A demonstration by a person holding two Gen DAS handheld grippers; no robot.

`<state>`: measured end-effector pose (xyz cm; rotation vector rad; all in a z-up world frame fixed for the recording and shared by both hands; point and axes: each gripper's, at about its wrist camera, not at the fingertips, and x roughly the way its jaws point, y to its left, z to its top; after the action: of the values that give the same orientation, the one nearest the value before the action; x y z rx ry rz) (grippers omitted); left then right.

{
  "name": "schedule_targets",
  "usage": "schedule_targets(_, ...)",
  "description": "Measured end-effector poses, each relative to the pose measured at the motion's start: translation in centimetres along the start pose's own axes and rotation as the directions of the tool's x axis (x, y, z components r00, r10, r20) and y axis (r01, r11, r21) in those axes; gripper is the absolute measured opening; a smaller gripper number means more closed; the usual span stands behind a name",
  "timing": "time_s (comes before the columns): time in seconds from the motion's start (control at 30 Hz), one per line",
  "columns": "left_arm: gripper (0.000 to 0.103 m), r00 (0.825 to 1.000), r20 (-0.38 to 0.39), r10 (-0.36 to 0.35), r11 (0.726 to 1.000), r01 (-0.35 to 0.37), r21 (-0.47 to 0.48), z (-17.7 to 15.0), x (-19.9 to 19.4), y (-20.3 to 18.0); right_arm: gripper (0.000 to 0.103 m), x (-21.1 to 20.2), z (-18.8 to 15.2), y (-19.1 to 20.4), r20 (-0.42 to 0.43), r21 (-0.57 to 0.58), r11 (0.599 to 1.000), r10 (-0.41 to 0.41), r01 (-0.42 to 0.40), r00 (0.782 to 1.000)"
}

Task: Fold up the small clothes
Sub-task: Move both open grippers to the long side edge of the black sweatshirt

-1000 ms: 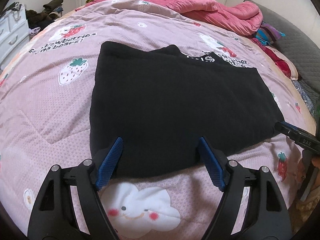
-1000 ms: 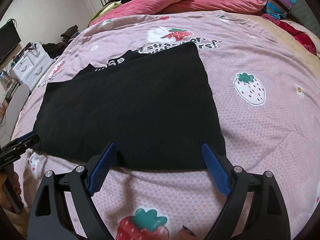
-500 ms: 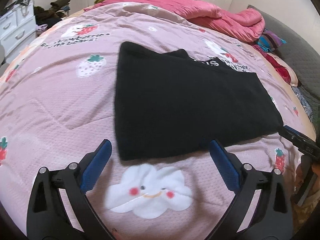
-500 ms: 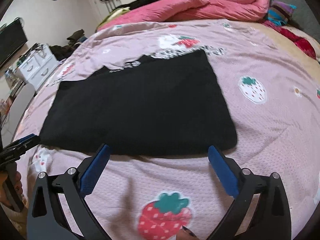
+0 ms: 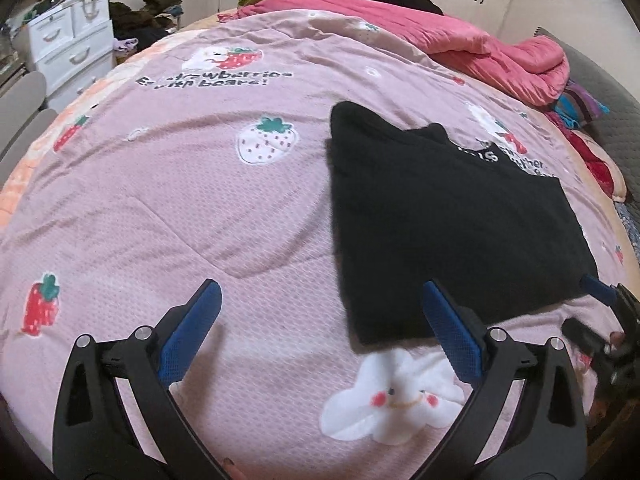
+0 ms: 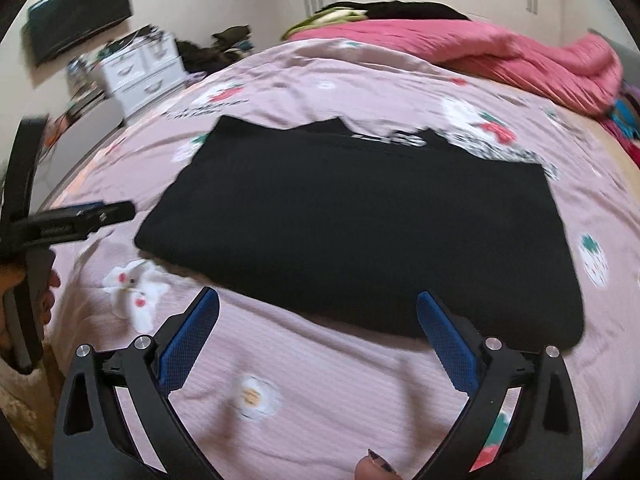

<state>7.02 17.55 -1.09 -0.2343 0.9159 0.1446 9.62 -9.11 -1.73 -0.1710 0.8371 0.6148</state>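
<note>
While the left gripper (image 5: 318,336), jaws wide and empty, hangs over the pink quilt (image 5: 200,208), the folded black garment (image 5: 448,216) lies right of centre. From the right wrist, the right gripper (image 6: 318,336) is likewise spread, garment (image 6: 360,232) centre frame.

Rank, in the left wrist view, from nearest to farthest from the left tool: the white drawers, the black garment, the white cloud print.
1. White cloud print, on the bedspread just ahead of the left tool, toward its right finger.
2. Black garment, lying flat, right of centre.
3. White drawers, beyond the bed, far left.
</note>
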Motion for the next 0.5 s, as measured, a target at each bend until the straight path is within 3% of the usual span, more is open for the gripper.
schedule_targets(0.5,0.094,1.0,0.001,0.016,1.0,-0.016,-0.01,3.5,1.9,0.5,0.099,4.6,1.4,7.8,-0.045,-0.21,0.977,0.023,-0.032,0.999)
